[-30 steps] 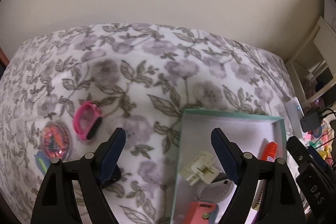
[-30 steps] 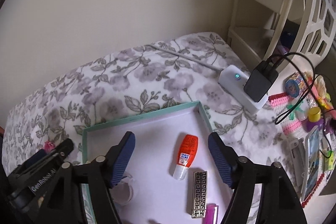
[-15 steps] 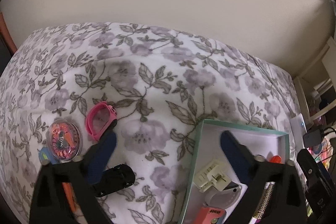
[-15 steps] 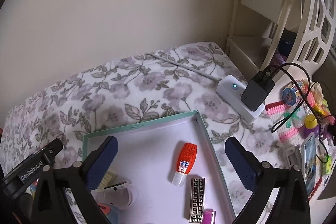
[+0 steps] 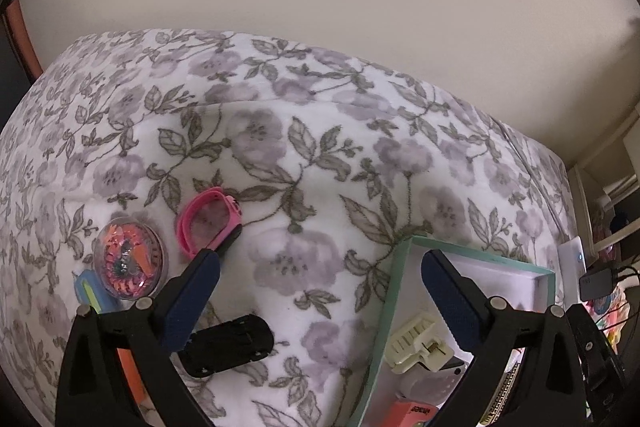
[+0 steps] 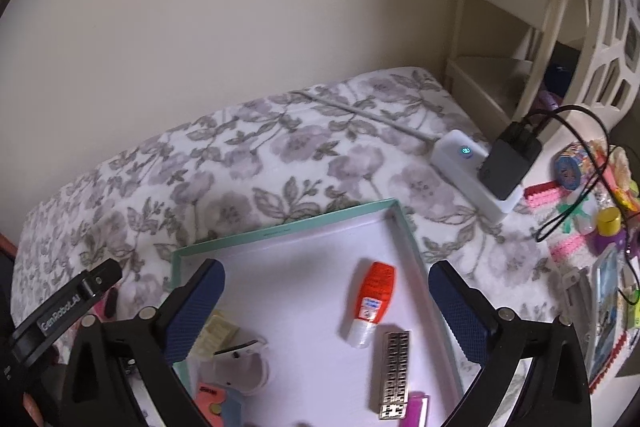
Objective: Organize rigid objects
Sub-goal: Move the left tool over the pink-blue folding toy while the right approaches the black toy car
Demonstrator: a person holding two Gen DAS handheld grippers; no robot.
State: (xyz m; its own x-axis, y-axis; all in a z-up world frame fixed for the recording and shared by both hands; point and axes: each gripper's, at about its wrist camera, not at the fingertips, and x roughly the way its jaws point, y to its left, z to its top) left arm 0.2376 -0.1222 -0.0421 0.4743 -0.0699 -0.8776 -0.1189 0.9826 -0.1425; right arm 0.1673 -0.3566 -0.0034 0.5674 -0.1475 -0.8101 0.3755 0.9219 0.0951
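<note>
A teal-rimmed box (image 6: 288, 225) lies on the floral blanket and holds an orange-capped tube (image 6: 372, 301), a silver patterned bar (image 6: 394, 367), a cream clip (image 5: 416, 345) and other small items. My left gripper (image 5: 320, 291) is open and empty above the blanket, left of the box (image 5: 384, 319). Beside it lie a black toy car (image 5: 228, 345), a pink watch (image 5: 208, 225) and a round clear case with orange contents (image 5: 128, 261). My right gripper (image 6: 326, 301) is open and empty above the box.
A white power strip (image 6: 472, 179) with a black charger (image 6: 510, 161) and cables sits right of the box. Small toys (image 6: 592, 195) clutter the right side, below a cream shelf (image 6: 516, 39). A wall runs behind the bed.
Both grippers opened wide from a narrower gap and drew back. The left view shifted left, bringing the black toy car and round case more into view.
</note>
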